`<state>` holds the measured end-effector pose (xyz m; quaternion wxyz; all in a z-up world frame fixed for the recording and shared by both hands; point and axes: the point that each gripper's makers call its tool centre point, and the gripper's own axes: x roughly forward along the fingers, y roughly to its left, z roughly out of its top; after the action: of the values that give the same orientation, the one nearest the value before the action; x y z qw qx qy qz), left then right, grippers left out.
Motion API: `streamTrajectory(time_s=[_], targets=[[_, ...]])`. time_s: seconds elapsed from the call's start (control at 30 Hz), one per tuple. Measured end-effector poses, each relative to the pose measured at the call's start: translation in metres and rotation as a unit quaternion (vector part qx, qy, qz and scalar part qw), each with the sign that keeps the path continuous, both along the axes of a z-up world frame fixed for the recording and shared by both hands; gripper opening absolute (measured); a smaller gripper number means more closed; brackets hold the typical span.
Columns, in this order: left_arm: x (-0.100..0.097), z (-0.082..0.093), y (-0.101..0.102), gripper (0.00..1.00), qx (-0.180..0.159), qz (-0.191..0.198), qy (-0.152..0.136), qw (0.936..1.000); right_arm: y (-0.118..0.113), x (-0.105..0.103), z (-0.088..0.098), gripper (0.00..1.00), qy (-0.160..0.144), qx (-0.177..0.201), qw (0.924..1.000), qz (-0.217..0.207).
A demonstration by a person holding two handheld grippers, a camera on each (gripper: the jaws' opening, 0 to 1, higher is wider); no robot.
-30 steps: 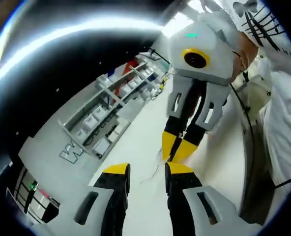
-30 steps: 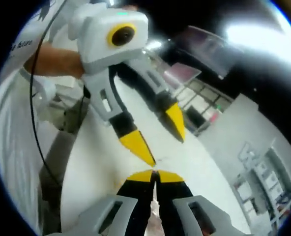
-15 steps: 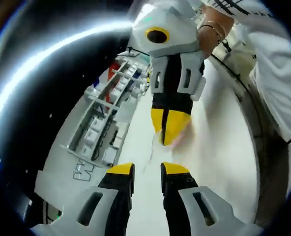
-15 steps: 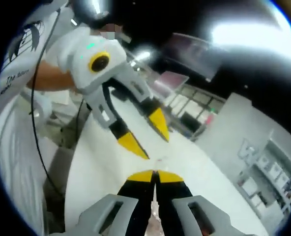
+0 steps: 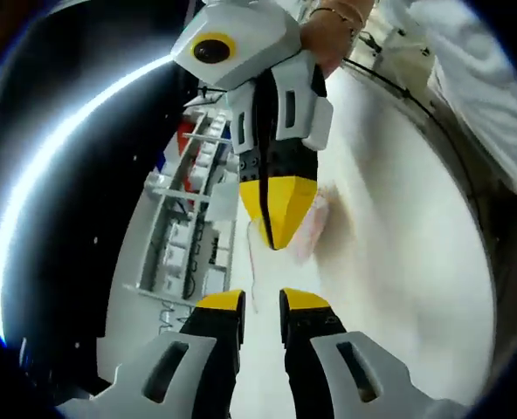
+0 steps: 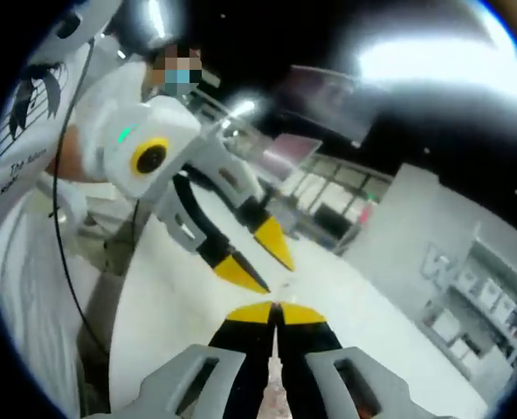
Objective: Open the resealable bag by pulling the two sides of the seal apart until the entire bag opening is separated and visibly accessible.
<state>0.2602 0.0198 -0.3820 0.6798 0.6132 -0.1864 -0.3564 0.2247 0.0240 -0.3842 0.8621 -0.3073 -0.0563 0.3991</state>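
The resealable bag (image 5: 312, 223) is clear with a pinkish tint and hangs over the white table. In the left gripper view, my right gripper (image 5: 276, 237) comes down from the top, shut on the bag's edge. A thin strip of the bag runs down toward my left gripper (image 5: 261, 302), whose jaws stand a little apart with the strip near the gap. In the right gripper view, my right gripper (image 6: 272, 312) is shut with a sliver of the bag (image 6: 273, 380) between its jaws. Just beyond it, the left gripper (image 6: 258, 260) is open.
The white table (image 5: 398, 262) lies under both grippers, its rounded edge at the right. A grey shelving rack (image 5: 184, 231) with small boxes stands beyond the table. A person in a white shirt (image 6: 18, 183) holds the grippers, and a black cable (image 6: 62, 253) hangs by the sleeve.
My left gripper's jaws have come closer together. The two grippers have drawn a little apart. The right gripper stays shut on the bag.
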Motion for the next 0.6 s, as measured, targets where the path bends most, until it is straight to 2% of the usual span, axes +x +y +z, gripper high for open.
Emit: streamTrajectory(time_s=[0.03, 0.1, 0.4, 0.6], targets=[[0.0, -0.001, -0.001, 0.16, 0.003, -0.001, 0.001, 1.0, 0.0, 0.0, 0.0, 0.0, -0.001, 0.0, 1.0, 0.0], [-0.012, 0.029, 0.026, 0.16, 0.011, 0.0, 0.001, 0.9999, 0.0, 0.001, 0.001, 0.0, -0.001, 0.002, 1.0, 0.0], [-0.014, 0.036, 0.026, 0.16, 0.008, -0.007, -0.001, 0.9999, 0.004, 0.0, 0.001, 0.0, -0.003, -0.005, 1.0, 0.004], [-0.015, 0.031, 0.024, 0.14, 0.016, -0.014, 0.002, 0.9998, 0.004, -0.001, 0.002, 0.0, -0.003, -0.006, 1.0, 0.003]])
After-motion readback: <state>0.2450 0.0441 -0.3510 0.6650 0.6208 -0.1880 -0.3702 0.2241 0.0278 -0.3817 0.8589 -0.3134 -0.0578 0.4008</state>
